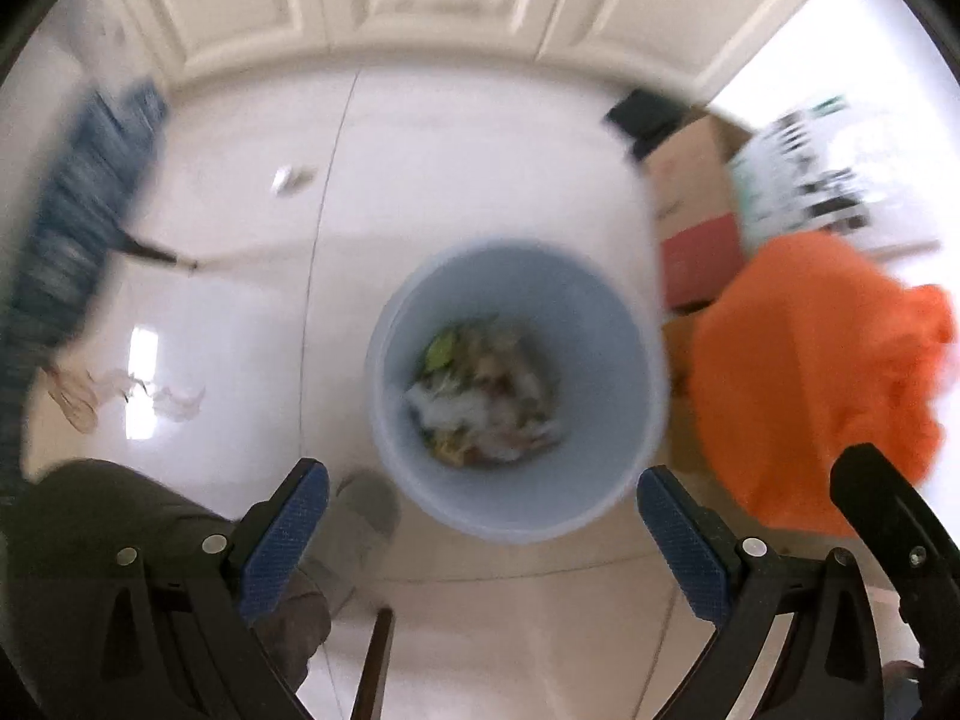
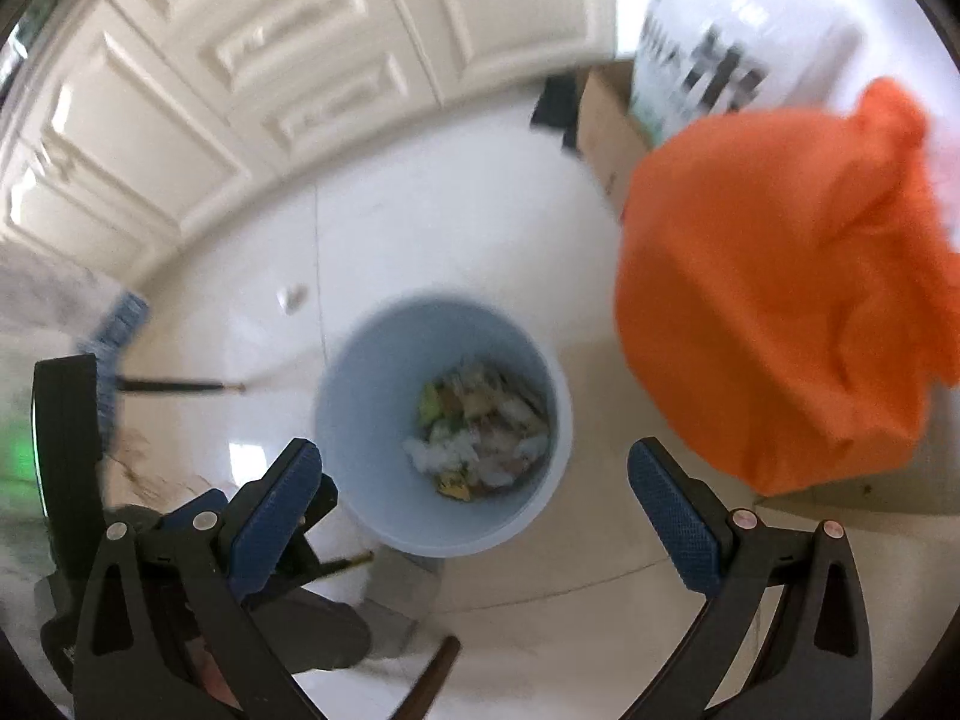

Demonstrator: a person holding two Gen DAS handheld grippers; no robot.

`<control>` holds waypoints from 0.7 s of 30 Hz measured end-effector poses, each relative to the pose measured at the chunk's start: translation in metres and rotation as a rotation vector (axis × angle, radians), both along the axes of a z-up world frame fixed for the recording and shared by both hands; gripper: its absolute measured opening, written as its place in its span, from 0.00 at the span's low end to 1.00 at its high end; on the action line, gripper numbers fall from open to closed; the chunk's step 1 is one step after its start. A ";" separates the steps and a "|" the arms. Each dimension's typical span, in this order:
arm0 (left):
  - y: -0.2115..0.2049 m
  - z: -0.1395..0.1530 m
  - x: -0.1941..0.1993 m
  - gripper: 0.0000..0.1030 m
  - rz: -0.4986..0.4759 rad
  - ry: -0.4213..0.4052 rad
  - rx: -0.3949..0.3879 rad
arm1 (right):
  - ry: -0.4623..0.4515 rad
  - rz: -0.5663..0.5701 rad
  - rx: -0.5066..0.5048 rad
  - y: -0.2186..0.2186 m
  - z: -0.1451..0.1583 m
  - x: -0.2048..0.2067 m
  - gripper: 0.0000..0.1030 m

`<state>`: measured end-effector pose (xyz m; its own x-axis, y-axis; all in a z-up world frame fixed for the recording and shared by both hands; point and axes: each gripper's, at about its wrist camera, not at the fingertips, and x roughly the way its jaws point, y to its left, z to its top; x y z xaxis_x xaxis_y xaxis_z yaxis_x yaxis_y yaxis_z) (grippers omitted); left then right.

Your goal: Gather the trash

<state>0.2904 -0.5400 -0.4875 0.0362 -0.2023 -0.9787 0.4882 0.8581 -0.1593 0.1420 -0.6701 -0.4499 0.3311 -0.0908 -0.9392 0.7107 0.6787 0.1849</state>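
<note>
From my left wrist: glossy white floor [image 1: 456,168], cream cabinets [image 1: 420,6] behind. My left claw [image 1: 483,507] gapes empty above the bin [image 1: 606,360] of trash [image 1: 480,390]; an orange bag [image 1: 810,372] sits right, wrappers [image 1: 129,396] left.

From my right wrist: my right claw [image 2: 474,489] is spread wide, empty, bin [image 2: 372,420] below, bag [image 2: 774,300] beside it, boxes [image 2: 606,132] behind.

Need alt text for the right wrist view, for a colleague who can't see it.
Looking down between the open, empty right gripper into a pale blue bin holding mixed trash. A stuffed orange bag sits to its right on the white floor. The image is motion-blurred.
</note>
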 end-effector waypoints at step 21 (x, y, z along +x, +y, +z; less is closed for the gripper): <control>0.257 0.354 -0.143 0.99 -0.039 -0.749 -0.357 | -0.515 0.046 -0.324 0.142 0.324 -0.050 1.00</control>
<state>0.1477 -0.2826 -0.1332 0.6395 -0.5109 -0.5745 0.6017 0.7978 -0.0398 0.0915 -0.5284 -0.1256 0.7458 -0.3198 -0.5844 0.5535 0.7856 0.2765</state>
